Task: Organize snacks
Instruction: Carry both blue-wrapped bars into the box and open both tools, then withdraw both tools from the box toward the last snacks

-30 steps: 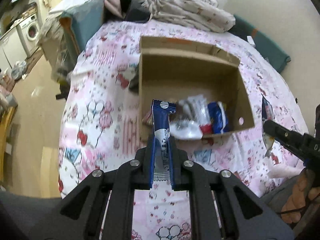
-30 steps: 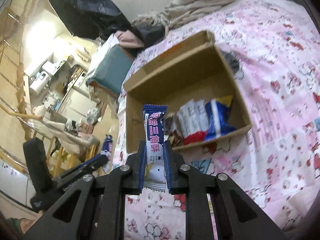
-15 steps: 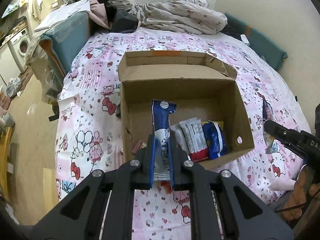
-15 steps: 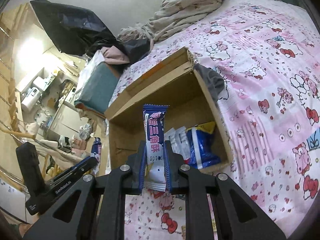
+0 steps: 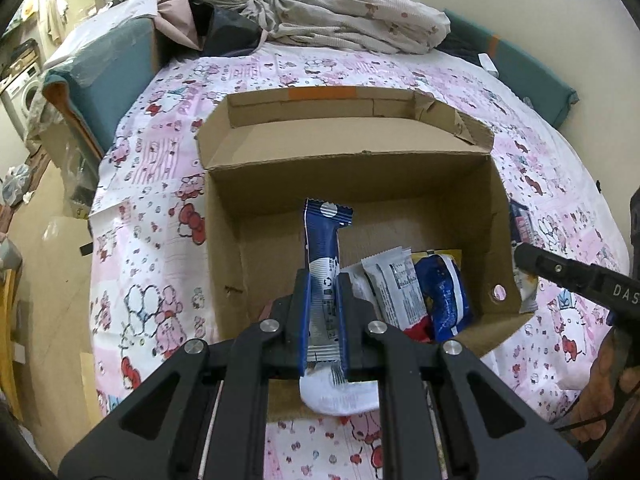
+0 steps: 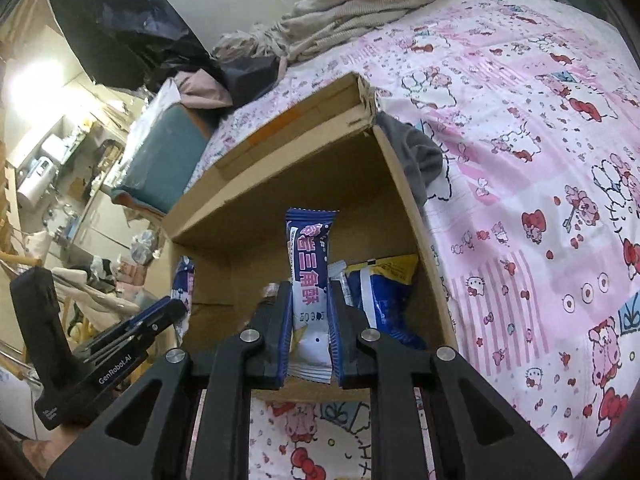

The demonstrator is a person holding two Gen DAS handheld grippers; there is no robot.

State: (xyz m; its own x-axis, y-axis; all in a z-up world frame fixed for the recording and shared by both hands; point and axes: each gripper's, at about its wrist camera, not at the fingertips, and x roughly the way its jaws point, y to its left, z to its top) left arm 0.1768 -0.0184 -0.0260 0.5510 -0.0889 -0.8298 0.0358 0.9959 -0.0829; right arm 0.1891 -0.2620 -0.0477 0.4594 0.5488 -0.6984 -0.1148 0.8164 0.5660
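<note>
Standing snack packet (image 5: 323, 280) between claw (image 5: 323, 300) fingers

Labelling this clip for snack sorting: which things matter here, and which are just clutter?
Job:
- left gripper holding blue-and-white snack bar
- right gripper holding blue snack packet
- open cardboard box
- blue-and-yellow packet inside

Clutter:
- crumpled beige blanket
- grey cloth
</note>
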